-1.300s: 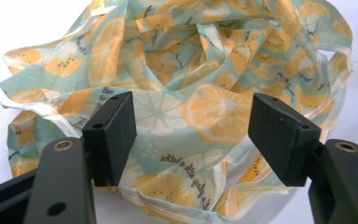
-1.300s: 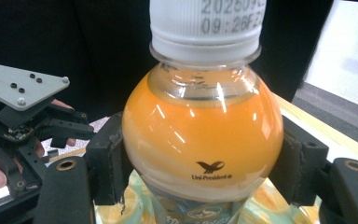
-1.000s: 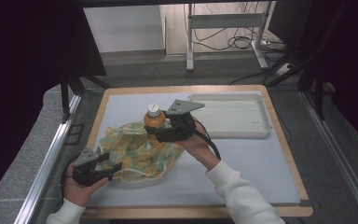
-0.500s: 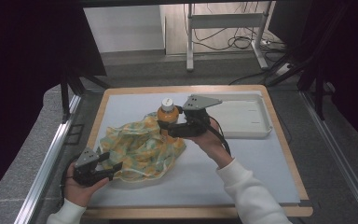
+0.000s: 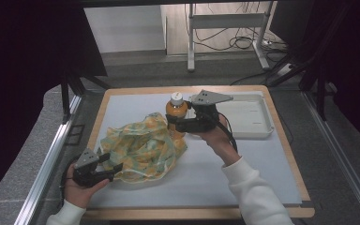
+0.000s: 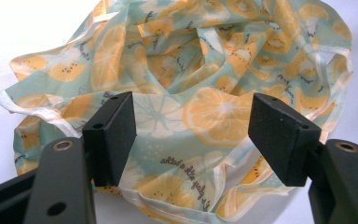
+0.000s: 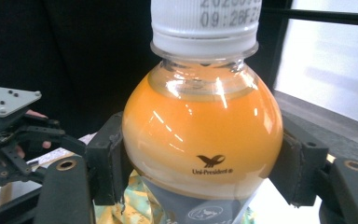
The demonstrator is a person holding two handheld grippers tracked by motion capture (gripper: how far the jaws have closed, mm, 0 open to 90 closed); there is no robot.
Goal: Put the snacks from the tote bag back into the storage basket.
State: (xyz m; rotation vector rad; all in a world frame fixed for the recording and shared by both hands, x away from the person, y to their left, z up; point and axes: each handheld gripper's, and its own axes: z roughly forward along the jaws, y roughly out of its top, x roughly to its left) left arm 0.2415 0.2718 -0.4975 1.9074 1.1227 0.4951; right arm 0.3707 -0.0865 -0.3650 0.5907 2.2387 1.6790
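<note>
On the table (image 5: pixel 262 187), the right gripper (image 5: pixel 172 123) clamps a bottle (image 5: pixel 176 112) of orange drink, its two black jaws pressed against the round belly from either side. The bottle stands upright with its white cap at twelve o'clock and sits at the upper edge of a crumpled bag (image 5: pixel 143 147), at about one o'clock from the bag's middle. In the right gripper view the bottle (image 7: pixel 200 135) has both pads tight on its sides, a printed date shows on the cap, and a bit of the patterned bag (image 7: pixel 135 203) lies beneath it. The bag is pale green with orange slices and lies heaped in the left half of the table. The left gripper (image 5: pixel 117 167) rests at the bag's lower left, around seven o'clock from its middle, with its jaws spread apart and gripping nothing. In the left gripper view the bag (image 6: pixel 200 70) spreads out beyond the two separated pads, and its fabric lies between and under them without being pinched. A white tray (image 5: pixel 258 131) sits at three o'clock from the bottle, just beyond the right hand (image 5: pixel 218 140).
</note>
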